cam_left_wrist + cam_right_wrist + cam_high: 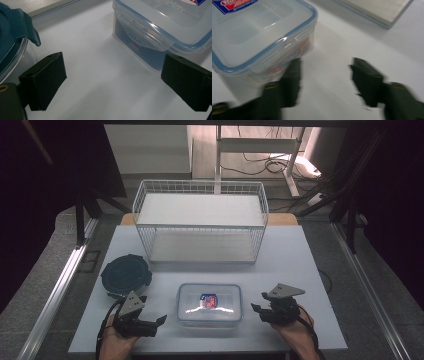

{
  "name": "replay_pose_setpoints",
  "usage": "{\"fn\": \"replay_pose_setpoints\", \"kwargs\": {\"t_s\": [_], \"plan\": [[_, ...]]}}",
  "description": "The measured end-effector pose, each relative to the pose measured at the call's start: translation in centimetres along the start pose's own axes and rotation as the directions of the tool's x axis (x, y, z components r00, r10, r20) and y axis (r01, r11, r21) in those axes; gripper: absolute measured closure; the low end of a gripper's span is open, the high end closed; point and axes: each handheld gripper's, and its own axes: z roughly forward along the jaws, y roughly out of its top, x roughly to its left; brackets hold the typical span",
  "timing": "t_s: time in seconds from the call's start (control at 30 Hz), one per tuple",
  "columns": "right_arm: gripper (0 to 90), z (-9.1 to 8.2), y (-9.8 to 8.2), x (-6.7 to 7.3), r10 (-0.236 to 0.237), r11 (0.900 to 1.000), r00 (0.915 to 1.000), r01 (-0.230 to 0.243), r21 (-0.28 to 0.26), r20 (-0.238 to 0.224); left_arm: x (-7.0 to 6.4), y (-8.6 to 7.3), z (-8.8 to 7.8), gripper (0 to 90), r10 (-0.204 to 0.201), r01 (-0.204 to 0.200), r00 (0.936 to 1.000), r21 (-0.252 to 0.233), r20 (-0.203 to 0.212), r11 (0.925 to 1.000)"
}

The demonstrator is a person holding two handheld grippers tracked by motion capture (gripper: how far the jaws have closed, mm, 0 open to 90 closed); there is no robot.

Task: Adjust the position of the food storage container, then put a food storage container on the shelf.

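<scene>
White table (300, 270): broad flat top, carrying everything below. Wire basket (200, 222): white, two-tiered, standing upright at the far middle of the table, well apart from both hands. Clear box (209, 305): rectangular, blue-rimmed lid clipped on, red-and-blue label on top; resting flat at the near middle of the table, between the two grippers and touched by neither. Same box in the left gripper view (160, 30), side latch down, and in the right gripper view (259, 35), corner close to one jaw. Round container (126, 275): dark blue lid, sitting at the near left, just beyond the left gripper; glass wall and lid tab visible at the edge of the left gripper view (15, 37). Left gripper (152, 322): held low near the table's front edge, pointing toward the box, jaws spread wide with only bare table between them (112, 82). Right gripper (257, 302): on the box's right side, just beside it, jaws parted and gripping nothing (325, 77); outline blurred there.
</scene>
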Motion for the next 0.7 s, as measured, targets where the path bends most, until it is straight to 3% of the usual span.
{"fn": "replay_pose_setpoints", "kwargs": {"t_s": [0.1, 0.2, 0.47, 0.7], "plan": [[18.6, -0.15, -0.34, -0.45, 0.011, 1.000, 0.9999, -0.011, -0.020, 0.003, 0.02, -0.03, 0.01, 5.4, -0.001, 0.001, 1.0000, 0.000, -0.003, 1.0000], [9.2, 0.02, -0.51, -0.73, 0.021, 1.000, 0.9997, -0.021, -0.017, 0.014, 0.06, -0.03, -0.01, 5.1, 0.000, 0.000, 1.0000, -0.004, -0.006, 1.0000], [4.6, 0.27, -0.55, -0.63, 0.014, 1.000, 0.9993, -0.014, -0.005, 0.036, 0.18, -0.19, 0.07, 4.2, 0.008, -0.008, 0.9998, -0.010, -0.017, 0.9999], [3.5, 0.11, -0.33, -0.55, 0.049, 0.998, 0.9987, -0.049, -0.031, 0.010, 0.24, 0.02, 0.14, 3.7, 0.015, -0.014, 0.9997, -0.022, 0.020, 0.9997]]}}
